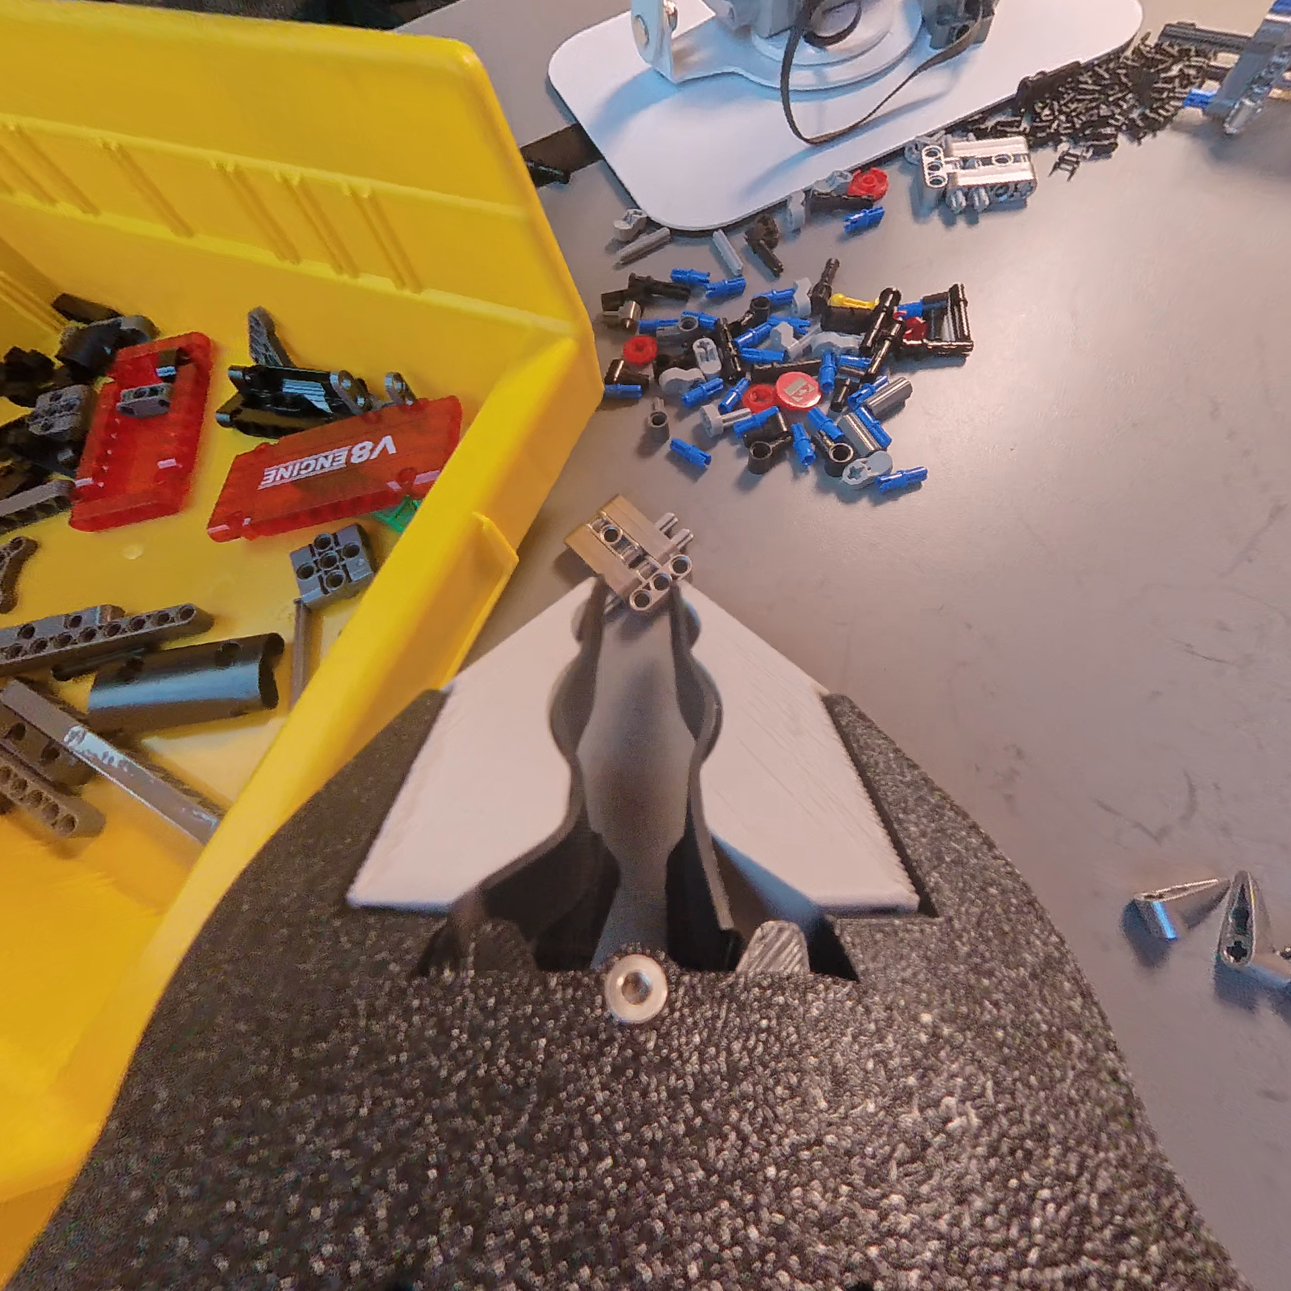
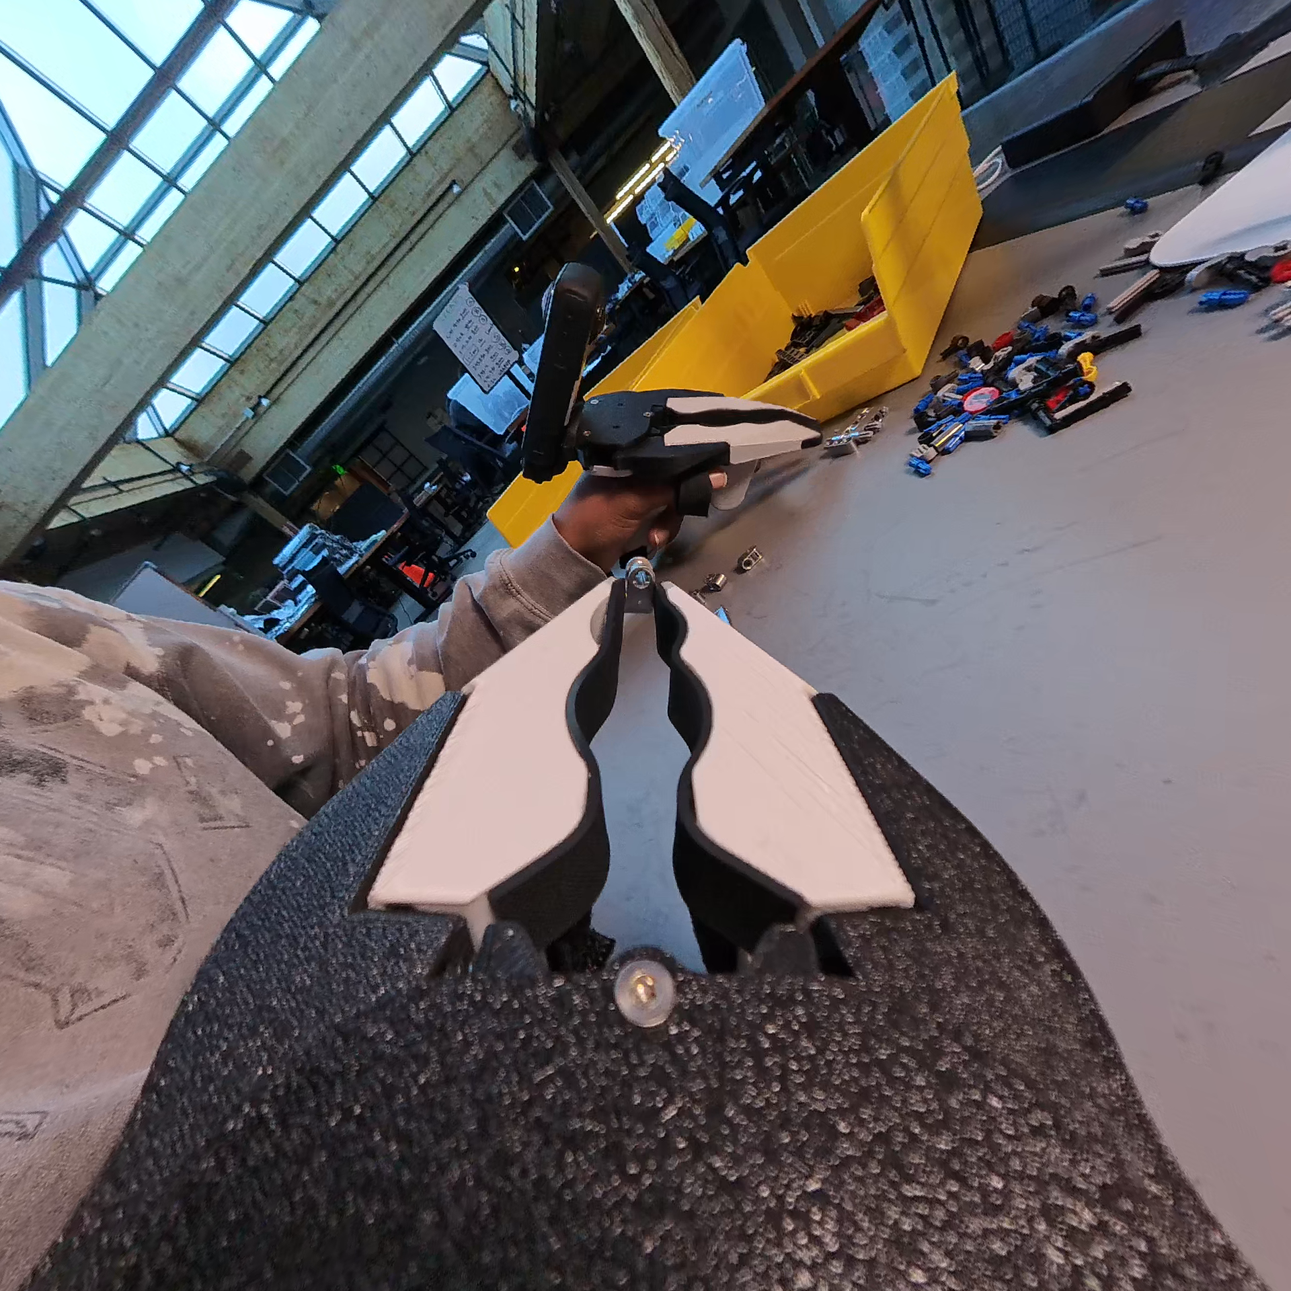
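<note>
My left gripper [image 1: 634,594] is shut on a small grey building-toy assembly [image 1: 632,555] with pin holes, held just above the grey table beside the yellow bin [image 1: 447,230]. It also shows in the right wrist view [image 2: 810,436], held by a person's hand, with the grey assembly [image 2: 854,432] at its tips. My right gripper [image 2: 637,594] is shut on a small grey piece with a round end [image 2: 638,576], held above the table in front of the person's sleeve [image 2: 489,601].
A pile of blue, black, grey and red pins and connectors [image 1: 789,370] lies on the table [image 1: 1048,559]. A white base plate with a cable [image 1: 768,112] stands behind it. The bin holds red panels [image 1: 335,475] and grey beams. Loose grey pieces [image 1: 1215,922] lie at right. Tip to tip, the grippers are about 25 cm apart.
</note>
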Tool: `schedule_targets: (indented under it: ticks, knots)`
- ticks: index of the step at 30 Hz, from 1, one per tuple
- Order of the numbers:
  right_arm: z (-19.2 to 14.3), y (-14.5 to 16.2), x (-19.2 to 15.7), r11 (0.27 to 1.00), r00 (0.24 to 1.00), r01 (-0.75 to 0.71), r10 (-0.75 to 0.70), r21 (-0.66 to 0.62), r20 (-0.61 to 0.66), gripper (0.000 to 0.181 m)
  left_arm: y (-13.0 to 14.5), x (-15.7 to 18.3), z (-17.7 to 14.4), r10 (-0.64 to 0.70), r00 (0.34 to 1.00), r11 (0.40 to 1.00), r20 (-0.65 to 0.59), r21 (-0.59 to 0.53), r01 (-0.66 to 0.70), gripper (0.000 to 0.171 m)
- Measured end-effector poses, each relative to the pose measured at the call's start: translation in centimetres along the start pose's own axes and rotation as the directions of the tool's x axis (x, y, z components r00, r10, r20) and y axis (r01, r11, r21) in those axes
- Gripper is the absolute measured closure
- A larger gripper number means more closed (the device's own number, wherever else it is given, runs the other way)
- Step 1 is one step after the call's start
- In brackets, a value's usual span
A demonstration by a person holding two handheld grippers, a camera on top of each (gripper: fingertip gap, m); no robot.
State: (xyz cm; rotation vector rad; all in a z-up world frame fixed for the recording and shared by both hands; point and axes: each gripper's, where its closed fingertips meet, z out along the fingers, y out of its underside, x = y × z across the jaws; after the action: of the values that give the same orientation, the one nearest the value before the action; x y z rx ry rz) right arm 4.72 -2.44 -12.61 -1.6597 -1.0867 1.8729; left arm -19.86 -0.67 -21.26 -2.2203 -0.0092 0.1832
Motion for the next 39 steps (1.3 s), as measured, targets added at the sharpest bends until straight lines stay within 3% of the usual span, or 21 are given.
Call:
schedule_targets:
  ticks: [3, 4, 7, 9, 16, 18, 24, 28, 32, 35, 39]
  knots:
    - [0.1, 0.0, -0.1, 1.000, 1.000, 0.000, 0.000, -0.002, 0.004, 0.174, 0.5, -0.1, 0.9, -0.046, 0.999, 0.998, -0.030, -0.040, 0.044, 0.114]
    - [0.1, 0.1, -0.1, 1.000, 1.000, -0.001, 0.001, -0.004, 0.006, 0.174, 0.7, 0.0, 1.5, -0.059, 0.997, 0.997, -0.043, -0.061, 0.056, 0.113]
    - [0.3, 0.4, -0.1, 1.000, 1.000, -0.002, 0.002, -0.015, 0.007, 0.174, 0.3, 0.4, 2.4, -0.106, 0.992, 0.991, -0.066, -0.084, 0.100, 0.118]
    - [0.3, 0.5, -0.1, 1.000, 1.000, -0.005, 0.005, -0.017, 0.007, 0.174, 0.1, 0.7, 2.6, -0.103, 0.992, 0.991, -0.076, -0.096, 0.095, 0.139]
    - [0.1, 0.1, -0.2, 1.000, 1.000, 0.004, -0.004, -0.004, 0.005, 0.174, 0.4, 1.3, 1.6, -0.059, 0.995, 0.993, -0.083, -0.104, 0.050, 0.143]
    - [0.0, 0.0, -0.3, 1.000, 1.000, 0.007, -0.007, 0.000, 0.007, 0.174, 0.0, 1.5, 0.5, -0.050, 0.995, 0.997, -0.082, -0.061, 0.045, 0.171]
    - [0.1, 0.0, -0.6, 1.000, 1.000, 0.001, -0.001, -0.001, 0.020, 0.174, 0.4, 2.2, -2.2, -0.013, 0.999, 0.999, -0.049, -0.045, 0.011, 0.171]
    - [0.2, 0.1, -0.7, 1.000, 1.000, 0.004, -0.004, -0.005, 0.021, 0.174, -0.2, 0.9, -2.6, -0.032, 0.999, 0.999, 0.013, -0.014, 0.032, 0.171]
    - [0.1, -0.1, -0.7, 1.000, 1.000, 0.009, -0.009, 0.002, 0.018, 0.174, 1.2, -0.3, -1.7, -0.051, 0.996, 0.997, 0.067, -0.058, 0.055, 0.123]
    - [0.1, -0.1, -0.8, 1.000, 1.000, 0.010, -0.011, 0.003, 0.021, 0.174, 2.3, -1.2, -0.6, -0.084, 0.991, 0.990, 0.103, -0.100, 0.095, 0.109]
    - [0.2, 0.0, -1.0, 1.000, 1.000, 0.014, -0.014, -0.003, 0.026, 0.174, 2.4, -0.8, 0.0, -0.175, 0.984, 0.978, 0.037, -0.113, 0.178, 0.147]
